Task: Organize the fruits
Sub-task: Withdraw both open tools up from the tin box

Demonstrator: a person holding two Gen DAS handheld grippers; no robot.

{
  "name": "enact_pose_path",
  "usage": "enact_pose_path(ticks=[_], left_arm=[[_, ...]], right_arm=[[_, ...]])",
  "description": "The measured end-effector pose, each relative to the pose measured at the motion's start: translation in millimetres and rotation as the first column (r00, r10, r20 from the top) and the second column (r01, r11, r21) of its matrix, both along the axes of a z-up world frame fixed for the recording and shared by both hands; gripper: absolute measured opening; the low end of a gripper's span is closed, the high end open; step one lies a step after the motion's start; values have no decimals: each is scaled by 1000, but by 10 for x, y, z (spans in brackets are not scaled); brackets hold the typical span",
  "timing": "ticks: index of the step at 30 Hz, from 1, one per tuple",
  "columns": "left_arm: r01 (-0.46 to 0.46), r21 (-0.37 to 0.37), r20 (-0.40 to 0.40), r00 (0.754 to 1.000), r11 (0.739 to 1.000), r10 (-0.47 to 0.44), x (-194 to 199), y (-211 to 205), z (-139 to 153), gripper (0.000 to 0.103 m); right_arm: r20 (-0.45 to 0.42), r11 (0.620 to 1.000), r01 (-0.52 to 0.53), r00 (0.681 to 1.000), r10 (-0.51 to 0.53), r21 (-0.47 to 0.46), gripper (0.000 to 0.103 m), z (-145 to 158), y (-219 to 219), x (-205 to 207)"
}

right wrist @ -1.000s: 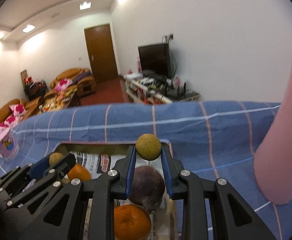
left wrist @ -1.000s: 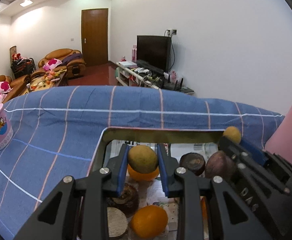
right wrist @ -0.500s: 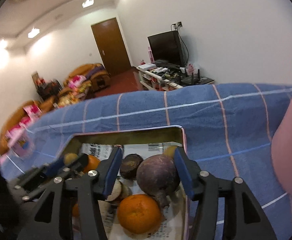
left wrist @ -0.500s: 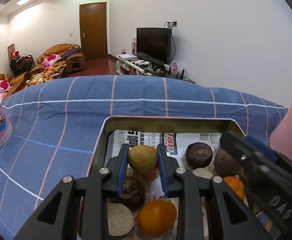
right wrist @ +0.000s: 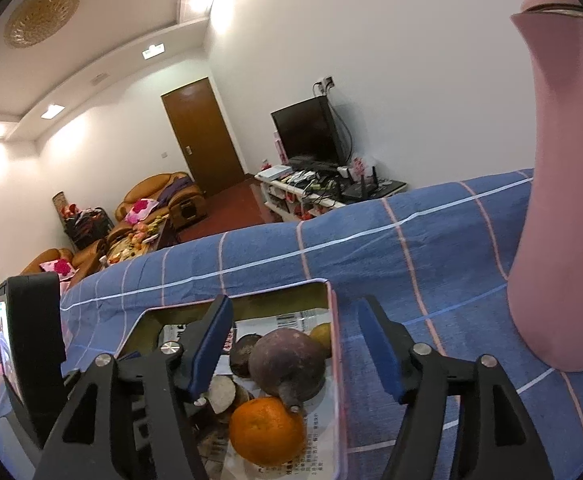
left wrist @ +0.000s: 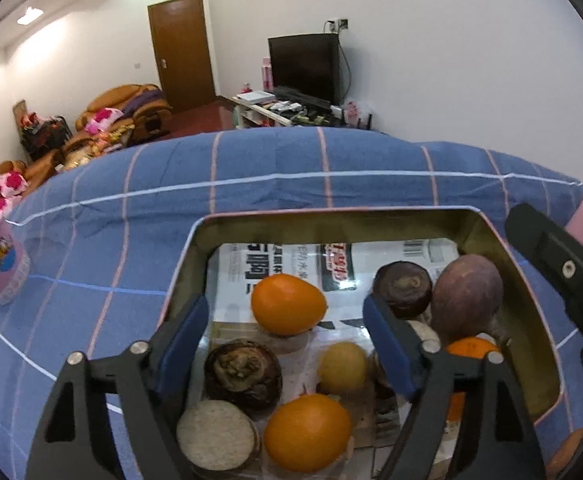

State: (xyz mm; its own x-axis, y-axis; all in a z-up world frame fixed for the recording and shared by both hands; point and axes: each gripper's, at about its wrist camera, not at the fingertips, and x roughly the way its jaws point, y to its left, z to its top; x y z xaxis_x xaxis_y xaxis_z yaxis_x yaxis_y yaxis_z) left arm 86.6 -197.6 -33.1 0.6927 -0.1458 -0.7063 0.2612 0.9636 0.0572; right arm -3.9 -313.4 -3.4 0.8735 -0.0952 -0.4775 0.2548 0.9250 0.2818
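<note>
Fruit is gathered in a paper-lined tin point(left wrist: 195, 240) on a blue checked bed point(left wrist: 131, 200). The left gripper point(left wrist: 287, 332) is held above a small yellow fruit point(left wrist: 342, 366), jaws wide open and empty. The right gripper point(right wrist: 295, 340) is likewise spread open, holding nothing, over a purple fruit point(right wrist: 287, 360).

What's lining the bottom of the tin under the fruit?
Printed newspaper lines the tin; its headlines and a barcode show at the far end. Nearer, oranges, dark round fruits and both open grippers cover it, so the rest is hidden.
</note>
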Motion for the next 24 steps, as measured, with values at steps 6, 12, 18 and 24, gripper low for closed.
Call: enact_pose_path(ticks=[6,12,18,24], left_arm=[[0,-1,-3,1000,1000,0,0,-19,9,83],[0,-7,13,1000,1000,0,-34,-20,38,83],[-13,-33,157,987,999,18,-312,77,174,103],[-32,-2,194,980,999,32,-374,139,214,103]], right_arm=[[-26,998,51,998,-52,-33,75,-12,-12,-6],[-3,995,91,996,-91,-47,75,8,-10,-71],[61,992,99,994,-94,-83,75,70,69,-216],[93,986,99,992,-87,-138,82,129,162,-284]])
